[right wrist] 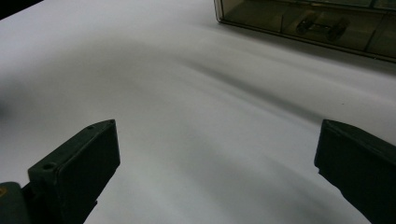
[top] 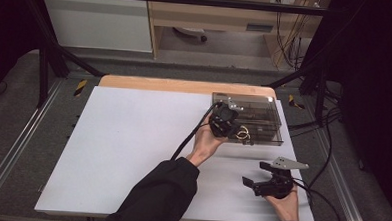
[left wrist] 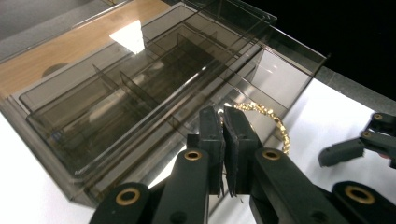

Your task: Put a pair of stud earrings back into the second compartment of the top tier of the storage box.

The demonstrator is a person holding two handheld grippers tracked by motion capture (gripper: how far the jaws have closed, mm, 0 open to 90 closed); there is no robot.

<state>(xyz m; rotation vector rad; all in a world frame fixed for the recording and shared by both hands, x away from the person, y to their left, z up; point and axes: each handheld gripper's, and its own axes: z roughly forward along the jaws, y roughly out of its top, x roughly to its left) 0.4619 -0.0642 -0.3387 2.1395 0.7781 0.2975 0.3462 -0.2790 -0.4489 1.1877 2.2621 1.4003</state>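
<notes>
**Chain held over the organiser**

The left gripper (left wrist: 223,135) has its jaws pressed together, apparently pinching a gold chain (left wrist: 273,123) above the smoky plastic organiser (top: 264,106). The right gripper (top: 257,175) rests on the white table (top: 122,152), jaws spread wide, empty.

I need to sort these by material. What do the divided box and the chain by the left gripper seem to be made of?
Divided box: likely smoke-tinted clear plastic, glossy; dividers show through and a light glares off it. Chain: gold-coloured, shiny links, probably metal.

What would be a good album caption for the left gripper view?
Shut left gripper dangles a gold chain over a smoky clear organizer box.
</notes>
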